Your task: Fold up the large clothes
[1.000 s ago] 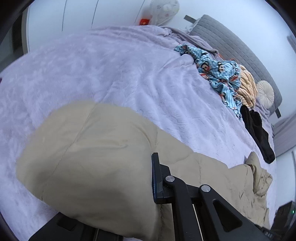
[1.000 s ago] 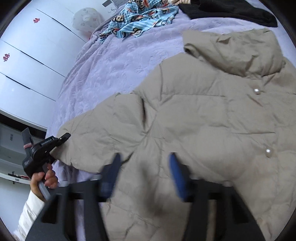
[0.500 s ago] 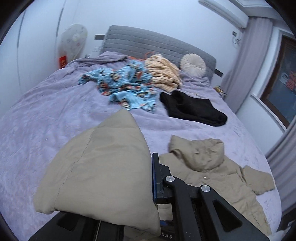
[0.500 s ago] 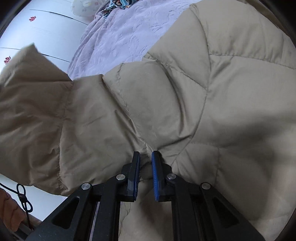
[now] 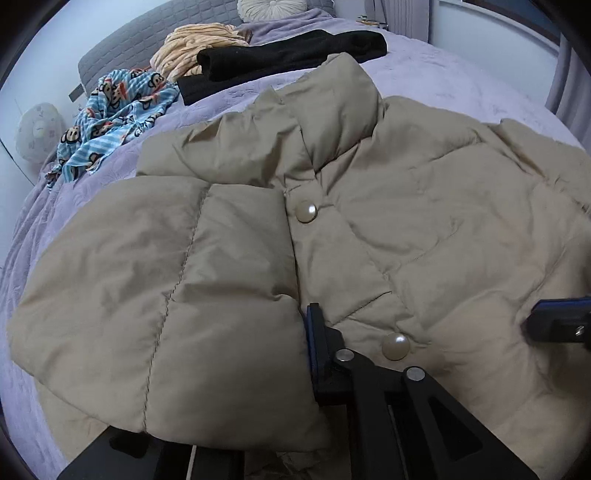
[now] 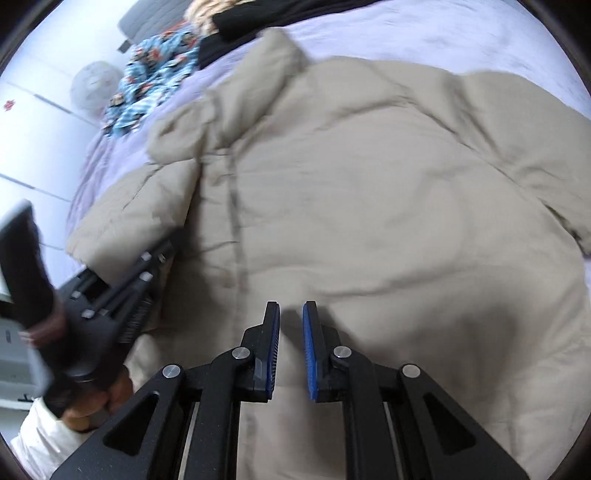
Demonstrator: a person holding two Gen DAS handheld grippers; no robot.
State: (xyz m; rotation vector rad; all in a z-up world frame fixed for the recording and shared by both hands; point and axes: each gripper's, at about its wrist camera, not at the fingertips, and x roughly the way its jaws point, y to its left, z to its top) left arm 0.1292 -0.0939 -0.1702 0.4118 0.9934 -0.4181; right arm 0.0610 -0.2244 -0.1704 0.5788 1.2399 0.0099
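Observation:
A beige puffer jacket (image 5: 424,229) with pearl snap buttons lies front up on the purple bed; it also fills the right wrist view (image 6: 369,206). My left gripper (image 5: 295,354) is shut on the jacket's left sleeve (image 5: 166,288), which is folded over the jacket's front; only one finger shows, the other is under the sleeve. It also shows in the right wrist view (image 6: 147,266). My right gripper (image 6: 290,347) hovers over the jacket's lower front with its jaws slightly apart and nothing between them. Its tip shows at the left wrist view's right edge (image 5: 557,321).
On the purple bedspread (image 5: 443,70) behind the jacket lie a black garment (image 5: 288,59), a blue cartoon-print cloth (image 5: 118,110) and an orange striped cloth (image 5: 192,44). A grey headboard (image 5: 155,33) and a round cushion stand at the far end.
My left gripper has carried the sleeve across onto the jacket's front. My right gripper has let go of the pinched fabric and its jaws have parted a little.

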